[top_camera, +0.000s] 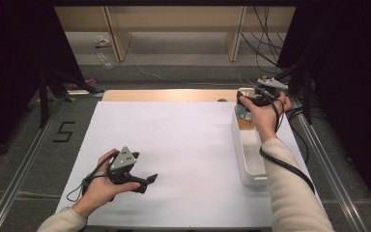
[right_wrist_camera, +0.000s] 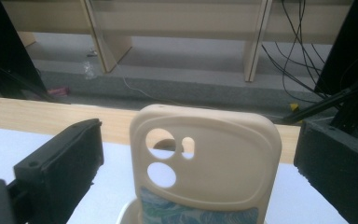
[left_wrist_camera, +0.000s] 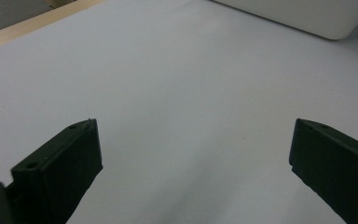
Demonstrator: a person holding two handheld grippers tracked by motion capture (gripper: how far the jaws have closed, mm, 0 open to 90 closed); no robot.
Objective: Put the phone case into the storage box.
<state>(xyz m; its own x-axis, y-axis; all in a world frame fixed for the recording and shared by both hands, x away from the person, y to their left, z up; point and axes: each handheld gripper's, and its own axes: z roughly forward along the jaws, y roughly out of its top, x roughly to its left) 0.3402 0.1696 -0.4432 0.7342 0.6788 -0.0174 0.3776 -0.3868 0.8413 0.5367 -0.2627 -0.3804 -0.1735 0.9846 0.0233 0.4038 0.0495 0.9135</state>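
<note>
The right tongs [right_wrist_camera: 198, 154] stand wide open with their two black jaws on either side of a cream-coloured plastic phone case with round camera cut-outs [right_wrist_camera: 205, 170], neither jaw touching it; the case stands upright at the far end of a long white plastic bin [top_camera: 249, 157] near the right edge of the white worktop [top_camera: 174, 145]. The left tongs [left_wrist_camera: 191, 154] are also spread wide and hold nothing, hovering low over the bare near-left part of the worktop, well apart from the case and the bin.
</note>
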